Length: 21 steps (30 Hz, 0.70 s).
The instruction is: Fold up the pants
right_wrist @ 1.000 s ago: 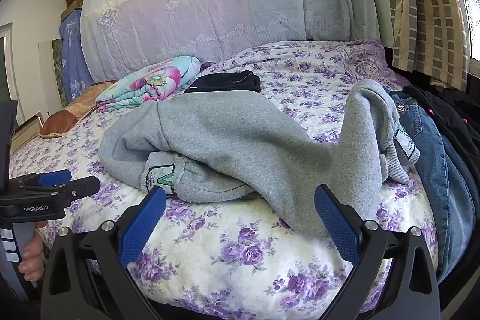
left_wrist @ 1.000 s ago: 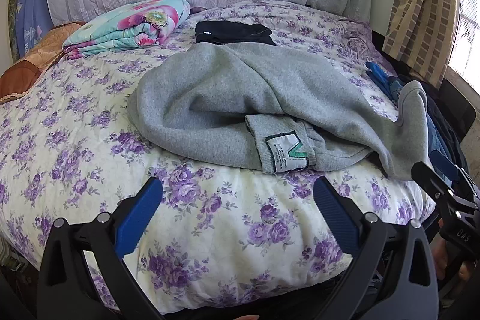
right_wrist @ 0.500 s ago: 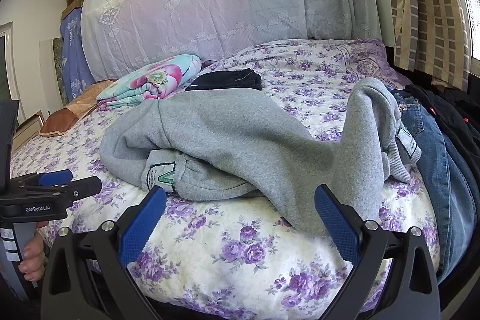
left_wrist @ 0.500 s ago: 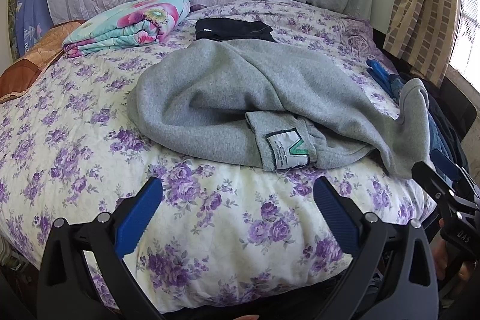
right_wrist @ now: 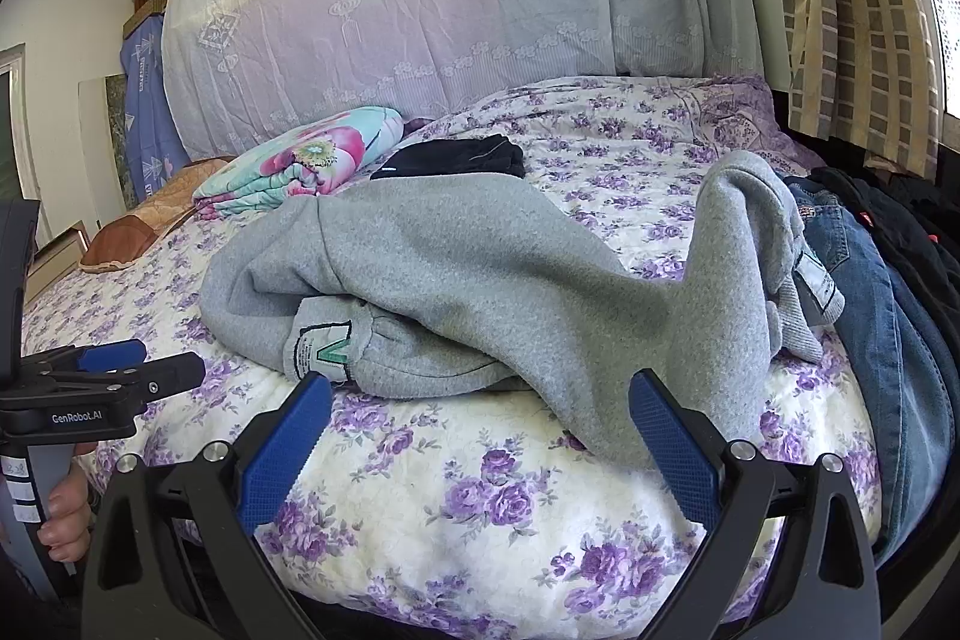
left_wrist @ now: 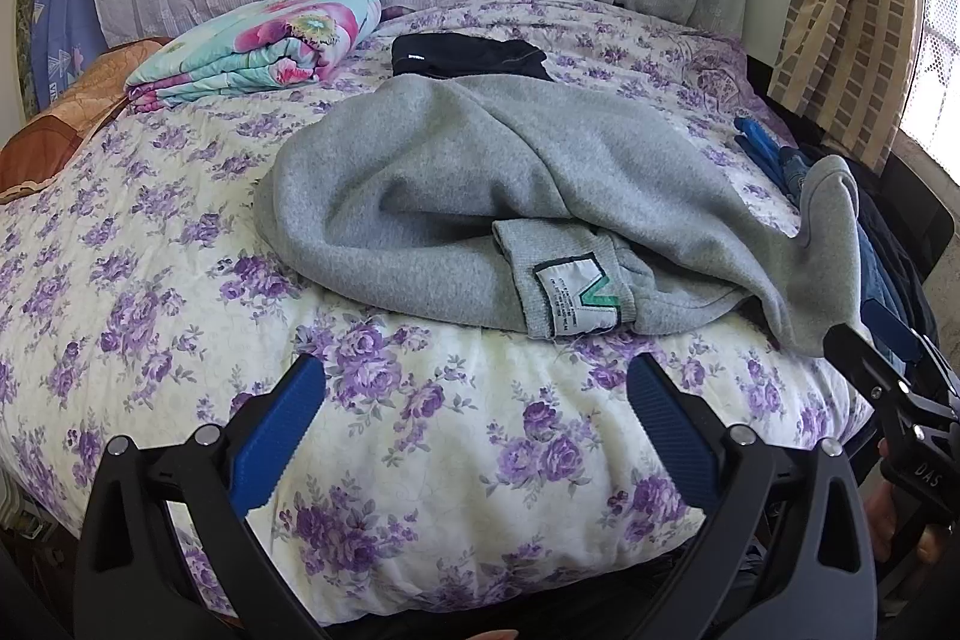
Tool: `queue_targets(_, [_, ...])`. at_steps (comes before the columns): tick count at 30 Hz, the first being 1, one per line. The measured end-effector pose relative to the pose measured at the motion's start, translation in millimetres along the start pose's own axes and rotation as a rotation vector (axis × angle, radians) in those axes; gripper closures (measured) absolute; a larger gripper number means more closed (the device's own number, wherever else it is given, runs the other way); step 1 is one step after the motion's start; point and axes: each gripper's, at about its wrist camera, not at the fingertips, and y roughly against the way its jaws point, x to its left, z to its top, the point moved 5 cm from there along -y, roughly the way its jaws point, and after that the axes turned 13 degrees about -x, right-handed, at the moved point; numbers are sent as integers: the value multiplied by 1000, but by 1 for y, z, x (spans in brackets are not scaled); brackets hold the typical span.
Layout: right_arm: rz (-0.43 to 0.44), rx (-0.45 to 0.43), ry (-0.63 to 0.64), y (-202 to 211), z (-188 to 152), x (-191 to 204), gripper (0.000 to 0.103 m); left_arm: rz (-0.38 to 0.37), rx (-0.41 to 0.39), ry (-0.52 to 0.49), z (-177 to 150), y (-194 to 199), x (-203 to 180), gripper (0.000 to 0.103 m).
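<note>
Grey sweatpants (left_wrist: 480,196) lie crumpled on the bed, a cuff with a white-and-green label (left_wrist: 570,298) facing the front edge. They also show in the right wrist view (right_wrist: 510,274), one leg bunched up at the right (right_wrist: 744,232). My left gripper (left_wrist: 477,400) is open and empty, just short of the bed's front edge, below the cuff. My right gripper (right_wrist: 480,421) is open and empty, close below the pants' front fold. Each gripper shows in the other's view: the right one (left_wrist: 882,370) and the left one (right_wrist: 120,370).
The bed has a purple floral sheet (left_wrist: 150,280). A folded floral blanket (left_wrist: 258,40) and a folded black garment (left_wrist: 468,55) lie behind the pants. Blue jeans (right_wrist: 864,292) and dark clothes (right_wrist: 906,226) are piled at the right edge. A draped headboard and curtains stand behind.
Both grippers have moved slightly forward toward the pants. Both stay open and the pants have not moved.
</note>
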Motion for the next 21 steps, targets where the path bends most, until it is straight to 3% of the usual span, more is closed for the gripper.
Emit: queue_targets(21, [1, 6, 1, 0, -1, 0, 4, -1, 3, -1, -1, 0, 0, 5])
